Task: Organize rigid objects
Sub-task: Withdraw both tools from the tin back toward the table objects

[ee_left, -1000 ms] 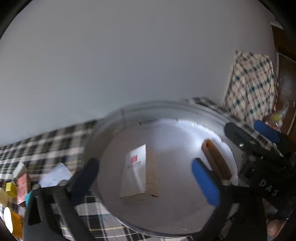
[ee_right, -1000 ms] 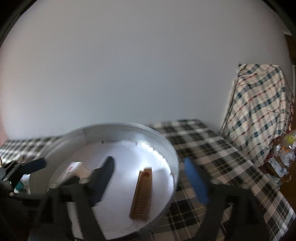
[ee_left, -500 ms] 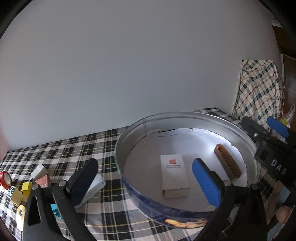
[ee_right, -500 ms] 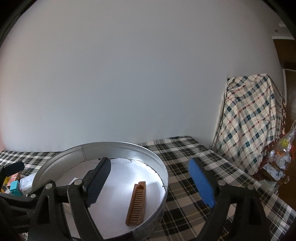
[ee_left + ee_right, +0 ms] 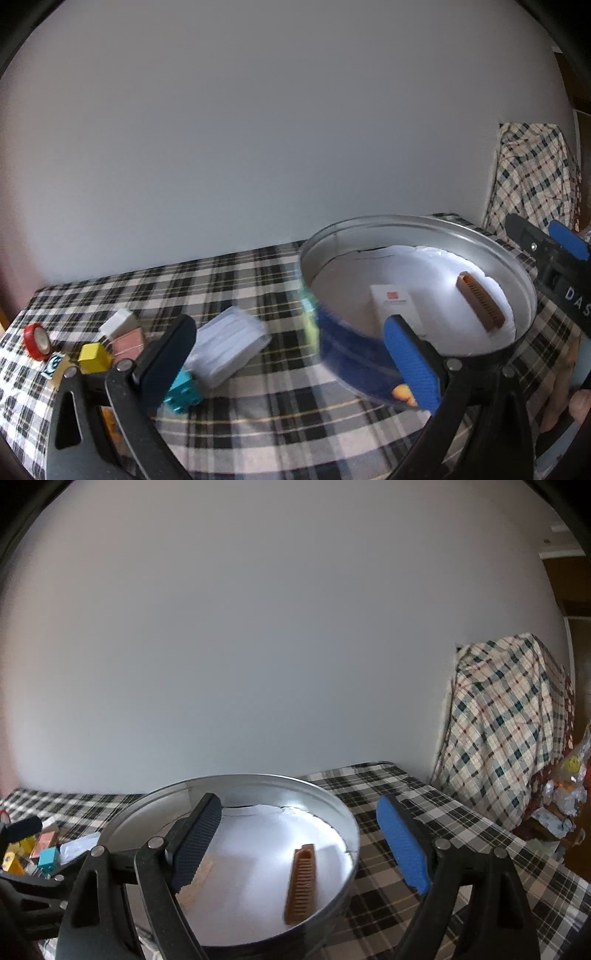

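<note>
A round metal tin (image 5: 417, 236) with a blue printed outer wall sits on the bench (image 5: 258, 398), which is covered with a black-and-white checked cloth. The floor of the tin is lined with white paper (image 5: 436, 273). Two things lie inside it: a white flat box with a small red mark (image 5: 395, 306) towards the left of the tin, and a brown comb (image 5: 480, 304) towards the right, lying flat and well apart from the box. In the right wrist view the comb (image 5: 302, 882) rests near the tin's (image 5: 258, 781) right wall.

The other rigid things are outside the tin, on the cloth to its left: a pack of white sheets (image 5: 229, 343) nearest the tin, a teal block (image 5: 183, 393), a yellow cube (image 5: 94, 356), a pink block (image 5: 127, 341), a white block (image 5: 116, 321), a red tape roll (image 5: 36, 339) and a small square tile with a blue mark (image 5: 53, 363).

The left claw (image 5: 288, 362) is spread wide with nothing between its fingers; it hangs over the cloth at the tin's near left edge. The right claw (image 5: 303, 849) is also spread wide and grips nothing; its dark finger is above the tin's interior and its blue finger is outside the right wall. A person's hand (image 5: 565, 402) shows at the right edge of the left wrist view.
</note>
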A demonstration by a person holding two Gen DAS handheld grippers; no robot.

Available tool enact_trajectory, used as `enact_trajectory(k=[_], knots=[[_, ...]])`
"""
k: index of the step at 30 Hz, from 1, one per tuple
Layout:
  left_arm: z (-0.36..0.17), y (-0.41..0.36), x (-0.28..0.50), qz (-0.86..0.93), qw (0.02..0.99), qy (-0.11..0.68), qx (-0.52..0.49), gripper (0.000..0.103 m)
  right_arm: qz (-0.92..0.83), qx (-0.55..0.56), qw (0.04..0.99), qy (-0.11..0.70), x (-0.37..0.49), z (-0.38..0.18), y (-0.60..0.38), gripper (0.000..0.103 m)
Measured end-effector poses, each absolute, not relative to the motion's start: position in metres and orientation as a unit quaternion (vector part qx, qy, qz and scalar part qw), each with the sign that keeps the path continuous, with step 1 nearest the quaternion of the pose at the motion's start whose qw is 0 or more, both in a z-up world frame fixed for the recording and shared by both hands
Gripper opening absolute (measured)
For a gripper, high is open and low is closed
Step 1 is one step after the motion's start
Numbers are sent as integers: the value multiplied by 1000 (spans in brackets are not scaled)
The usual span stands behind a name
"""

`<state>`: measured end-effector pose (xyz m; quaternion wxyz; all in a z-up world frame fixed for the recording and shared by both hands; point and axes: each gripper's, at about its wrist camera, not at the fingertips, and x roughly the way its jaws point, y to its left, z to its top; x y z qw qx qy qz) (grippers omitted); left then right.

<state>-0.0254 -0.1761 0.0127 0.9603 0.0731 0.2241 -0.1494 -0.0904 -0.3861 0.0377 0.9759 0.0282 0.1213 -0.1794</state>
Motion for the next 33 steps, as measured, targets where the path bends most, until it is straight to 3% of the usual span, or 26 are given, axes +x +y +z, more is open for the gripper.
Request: enact_trajectory(k=[22, 33], knots=[[3, -62, -15, -33, 957, 284, 54, 103, -129, 20, 982, 134, -99, 35, -322, 88], [-13, -27, -3, -33, 931, 361, 37, 102, -42, 0, 987, 153, -91, 29, -247, 88]])
